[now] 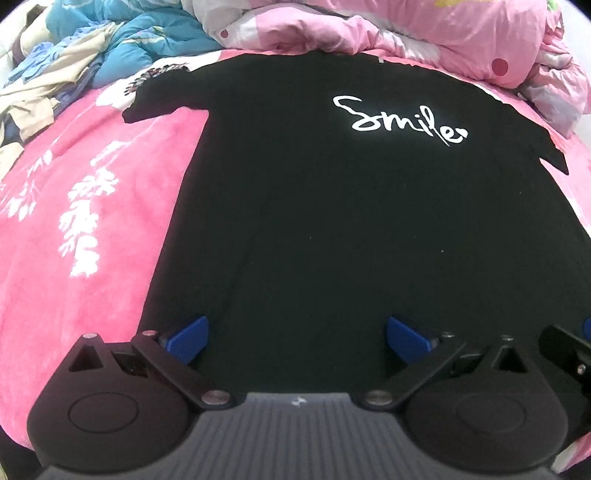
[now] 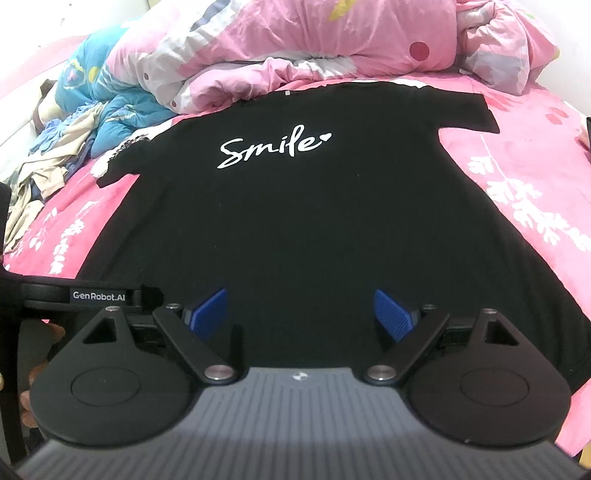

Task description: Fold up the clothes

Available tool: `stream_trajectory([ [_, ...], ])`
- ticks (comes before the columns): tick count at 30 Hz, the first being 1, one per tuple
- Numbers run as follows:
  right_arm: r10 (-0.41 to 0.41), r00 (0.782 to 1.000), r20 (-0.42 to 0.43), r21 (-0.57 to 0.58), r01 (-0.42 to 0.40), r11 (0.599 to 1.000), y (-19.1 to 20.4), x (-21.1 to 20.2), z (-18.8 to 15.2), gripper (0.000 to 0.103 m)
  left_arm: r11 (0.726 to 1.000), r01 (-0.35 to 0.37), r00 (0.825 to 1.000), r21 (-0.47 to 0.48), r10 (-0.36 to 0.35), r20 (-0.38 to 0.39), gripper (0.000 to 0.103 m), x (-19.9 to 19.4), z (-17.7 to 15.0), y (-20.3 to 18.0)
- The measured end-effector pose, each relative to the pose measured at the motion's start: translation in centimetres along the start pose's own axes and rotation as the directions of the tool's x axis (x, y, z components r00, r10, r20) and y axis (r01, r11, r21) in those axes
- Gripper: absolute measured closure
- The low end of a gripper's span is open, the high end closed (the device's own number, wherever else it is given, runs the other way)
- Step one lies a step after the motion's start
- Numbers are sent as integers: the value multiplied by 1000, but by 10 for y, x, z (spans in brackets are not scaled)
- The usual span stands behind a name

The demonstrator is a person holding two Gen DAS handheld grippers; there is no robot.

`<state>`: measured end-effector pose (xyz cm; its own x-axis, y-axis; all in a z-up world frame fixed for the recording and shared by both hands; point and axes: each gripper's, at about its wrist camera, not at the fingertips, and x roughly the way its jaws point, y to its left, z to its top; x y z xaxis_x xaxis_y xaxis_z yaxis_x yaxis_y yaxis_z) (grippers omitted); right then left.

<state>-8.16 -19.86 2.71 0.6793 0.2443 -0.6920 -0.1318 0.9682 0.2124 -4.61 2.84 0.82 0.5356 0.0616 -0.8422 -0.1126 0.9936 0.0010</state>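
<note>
Left gripper (image 1: 297, 338): jaws spread wide, blue pads (image 1: 190, 338) apart with only dark cloth seen between and beyond them; nothing pinched, and contact with the cloth cannot be judged. Right gripper (image 2: 301, 314): jaws likewise spread wide, ribbed blue pads (image 2: 391, 314) set well apart, nothing clamped between them. Black T-shirt (image 2: 295, 229): laid flat and face up on the bed, its near hem toward both grippers, running away from the jaws to the far side; both pairs of pads sit over its near hem region, the left gripper toward the shirt's left edge, the right gripper toward its right half. White script "Smile" (image 2: 271, 146) across the chest, far from the jaws. Short sleeves spread outward, left sleeve (image 1: 162, 99) and right sleeve (image 2: 469, 114) both flat on the cover; collar at the far edge, touching the heaped bedding. Pink bedspread (image 1: 74, 184) with white leaf print: beneath the shirt, bare on both sides of it. Pink quilt (image 2: 332, 48): bunched at the far side, just behind the collar. Blue quilt (image 1: 147, 33): far left, crumpled. Beige garments (image 2: 48, 173): loose heap at the far left, well apart from the shirt. A part of the left gripper's body, labelled "GenRobot.AI" (image 2: 98, 296), shows at the near left edge of the right wrist view.
</note>
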Motion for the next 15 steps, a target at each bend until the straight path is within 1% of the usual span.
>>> stream_trajectory([
  [5,-1,1000,-13,11,1,1000,-2,3,-2,16,1000,-10,999,3,10,44,0,0,-6,-3],
  [15,2,999,-32,13,-2,1000,-2,8,-2,16,1000,-15,999,9,15,41,0,2,-5,-6],
])
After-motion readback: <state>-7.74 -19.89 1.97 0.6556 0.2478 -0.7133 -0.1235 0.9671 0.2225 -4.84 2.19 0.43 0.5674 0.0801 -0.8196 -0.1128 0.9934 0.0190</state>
